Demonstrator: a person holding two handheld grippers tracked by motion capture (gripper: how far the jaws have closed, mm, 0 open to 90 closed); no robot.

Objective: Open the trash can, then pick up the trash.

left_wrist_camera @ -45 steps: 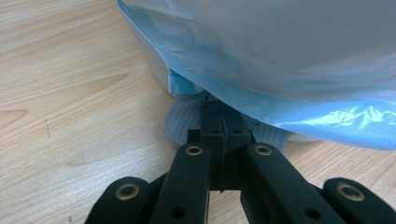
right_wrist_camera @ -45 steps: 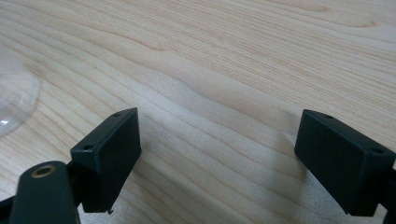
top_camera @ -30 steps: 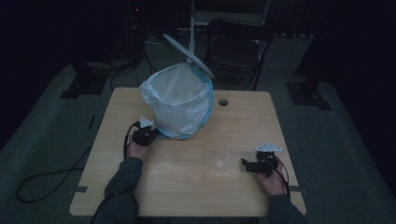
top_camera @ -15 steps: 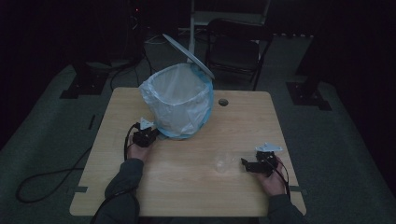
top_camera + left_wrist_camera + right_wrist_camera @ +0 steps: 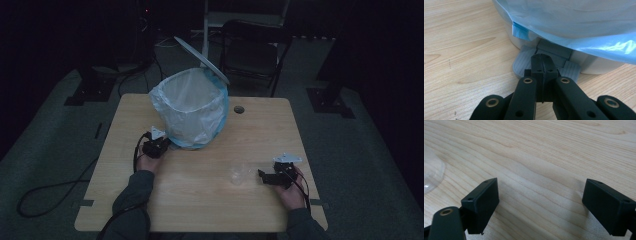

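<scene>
Bin (image 5: 192, 112): white, lined with a pale blue bag (image 5: 579, 22), lid (image 5: 202, 52) raised; placed at the far left-centre of the table (image 5: 200, 200). Grey pedal (image 5: 524, 62) at its near base.

Left gripper (image 5: 541, 60): jaws closed together, tips rested on the pedal, hand low at the bin's near left.

Right gripper (image 5: 540, 202): jaws spread wide, nothing between them, held low at the near right, just right of a clear plastic cup (image 5: 240, 173).

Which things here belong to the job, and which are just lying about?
In use: pedal bin, lid up; its pedal under the shut left gripper; clear plastic piece by the open right gripper.
Lying about: chair, floor cable.
</scene>
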